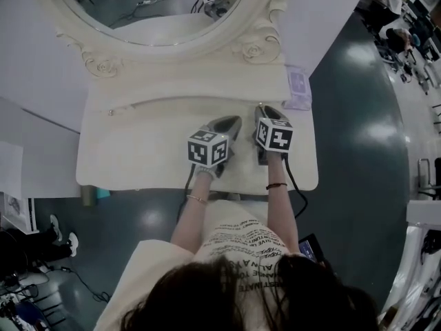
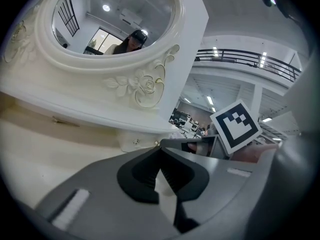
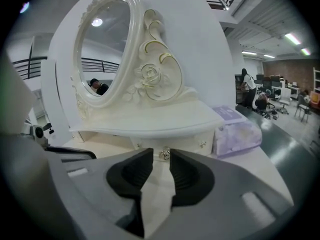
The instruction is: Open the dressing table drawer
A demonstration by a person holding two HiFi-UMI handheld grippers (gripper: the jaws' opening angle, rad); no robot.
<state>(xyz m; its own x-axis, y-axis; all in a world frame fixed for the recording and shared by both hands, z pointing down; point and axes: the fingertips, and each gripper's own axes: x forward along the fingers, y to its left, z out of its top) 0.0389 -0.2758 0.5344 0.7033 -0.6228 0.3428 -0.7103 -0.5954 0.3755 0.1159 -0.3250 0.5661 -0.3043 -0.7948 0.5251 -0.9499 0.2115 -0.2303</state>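
Cream paint all over makes the drawer (image 3: pixel 187 145) hard to pick out. It sits under the shelf (image 3: pixel 150 121) of the dressing table (image 1: pixel 138 150), below the mirror (image 3: pixel 102 49), and its seams barely show. The head view hides its front entirely.

The right tongs (image 3: pixel 160 152) stand partly open and empty, with the small knob (image 3: pixel 164 155) just beyond the tips and not yet between the pads. The left tongs (image 2: pixel 159 146) are closed on nothing, low over the surface beside them.

The knob is little and rounded. If the right tongs close too early they would probably pinch only its tip and slip off when pulled. A pull slanted downward might jam the drawer or drag the whole table. The purple tissue pack (image 3: pixel 237 131) lies near on the right and could get nudged.
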